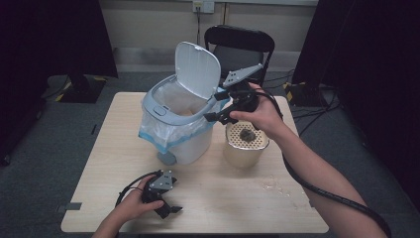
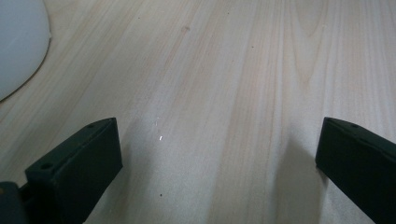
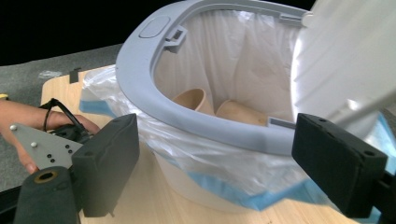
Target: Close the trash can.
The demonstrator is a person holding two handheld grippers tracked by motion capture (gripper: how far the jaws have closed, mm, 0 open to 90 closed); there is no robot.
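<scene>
Two grippers wide open and empty, right gripper (image 1: 214, 110) raised at the rim of the lidded bin (image 1: 178, 130) mid-table, left gripper (image 1: 167, 208) resting on table (image 1: 237, 198) near front edge, well apart from bin.

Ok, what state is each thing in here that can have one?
Bin: lined with a bag, two cups inside.
Bin lid: flipped up.
Canister: upright beside the bin.
Left gripper: open over bare table.
Right gripper: open at the bin's rim.
</scene>
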